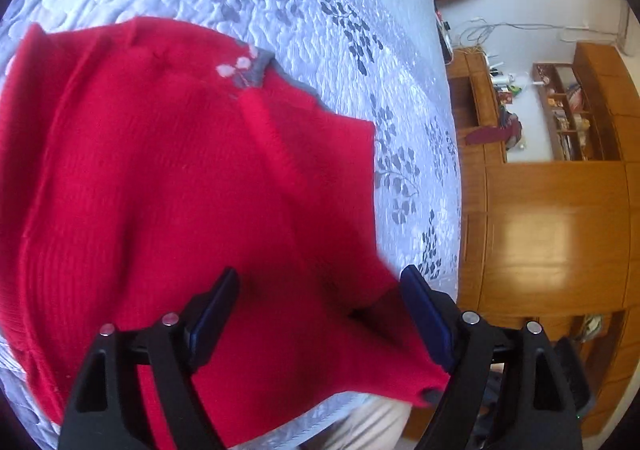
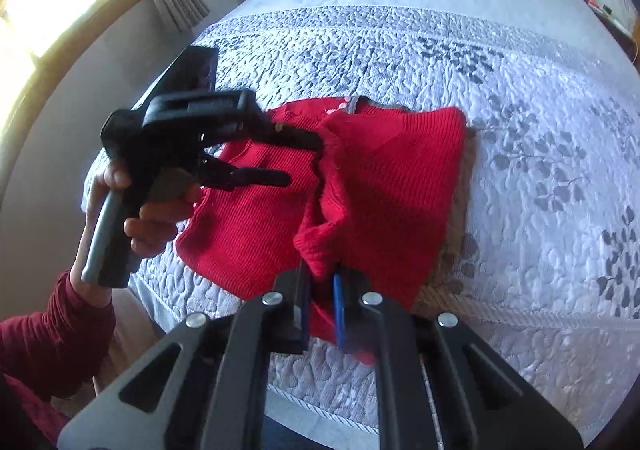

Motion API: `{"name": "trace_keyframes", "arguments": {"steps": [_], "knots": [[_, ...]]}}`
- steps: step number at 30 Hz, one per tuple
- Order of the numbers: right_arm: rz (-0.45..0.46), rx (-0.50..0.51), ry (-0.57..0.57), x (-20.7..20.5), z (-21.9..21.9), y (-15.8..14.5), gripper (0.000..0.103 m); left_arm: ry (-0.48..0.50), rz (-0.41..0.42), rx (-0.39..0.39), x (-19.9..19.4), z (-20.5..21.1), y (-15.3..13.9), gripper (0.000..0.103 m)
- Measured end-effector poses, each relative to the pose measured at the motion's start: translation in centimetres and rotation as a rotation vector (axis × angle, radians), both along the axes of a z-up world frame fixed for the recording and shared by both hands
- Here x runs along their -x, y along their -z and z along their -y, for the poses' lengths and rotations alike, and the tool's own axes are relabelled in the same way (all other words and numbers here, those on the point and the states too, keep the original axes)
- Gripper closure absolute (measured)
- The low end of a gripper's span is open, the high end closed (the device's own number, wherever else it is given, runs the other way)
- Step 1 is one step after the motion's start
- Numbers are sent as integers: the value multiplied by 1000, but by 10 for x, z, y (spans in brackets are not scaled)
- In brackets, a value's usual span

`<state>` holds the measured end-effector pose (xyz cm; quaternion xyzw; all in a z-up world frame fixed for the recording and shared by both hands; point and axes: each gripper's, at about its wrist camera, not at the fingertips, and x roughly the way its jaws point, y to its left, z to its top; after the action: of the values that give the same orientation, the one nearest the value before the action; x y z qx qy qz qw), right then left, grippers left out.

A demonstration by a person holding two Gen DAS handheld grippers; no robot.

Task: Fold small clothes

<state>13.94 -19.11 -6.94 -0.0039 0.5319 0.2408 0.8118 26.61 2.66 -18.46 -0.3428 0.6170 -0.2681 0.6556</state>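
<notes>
Sweater: a red knit sweater (image 2: pixel 384 186) is lying on the bed (image 2: pixel 520 98), near the bed's close edge, with one side turned over onto the rest.
Neckline: a grey trim with pale flowers (image 1: pixel 240 70) is showing at the sweater's far end; in the right wrist view it is mostly tucked behind a fold.
Right gripper (image 2: pixel 320 302): its jaws are pressed together and pinching the sweater's near corner, lifting a bunch of knit; the cloth inside the pinch is hidden by the pads.
Left gripper (image 1: pixel 320 314): its jaws are standing spread just over the sweater's near end, red cloth lying between them, pads not pressing it.
Left hand (image 2: pixel 140 210): it is gripping the grey handle to the left of the sweater, the dark red sleeve (image 2: pixel 48 350) being cut off by the frame.
Hard to make out: the left wrist view is blurred, so the sweater's edges are smearing; its lower hem is running out of sight under the gripper bodies.
Beyond the bed: a wooden cabinet (image 1: pixel 560 230) is standing past the bed's side.
</notes>
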Motion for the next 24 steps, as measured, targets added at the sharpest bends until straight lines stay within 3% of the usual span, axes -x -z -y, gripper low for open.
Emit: {"name": "trace_keyframes", "arguments": {"steps": [4, 9, 13, 18, 20, 21, 24], "knots": [[-1, -41, -6, 4, 3, 5, 95, 0, -26, -16, -17, 17, -4, 20], [14, -108, 16, 5, 18, 0, 95, 49, -108, -8, -31, 45, 10, 23], [21, -119, 22, 6, 28, -3, 95, 45, -132, -35, -40, 54, 14, 55], [20, -142, 25, 7, 33, -6, 96, 37, -164, -72, -55, 61, 21, 67], [14, -140, 11, 6, 28, -5, 96, 10, -171, -89, -60, 59, 26, 80], [12, -141, 1, 6, 23, -4, 96, 6, -158, -100, -62, 58, 26, 85], [9, -146, -17, 5, 11, -5, 96, 2, -102, -105, -64, 58, 16, 87]]}}
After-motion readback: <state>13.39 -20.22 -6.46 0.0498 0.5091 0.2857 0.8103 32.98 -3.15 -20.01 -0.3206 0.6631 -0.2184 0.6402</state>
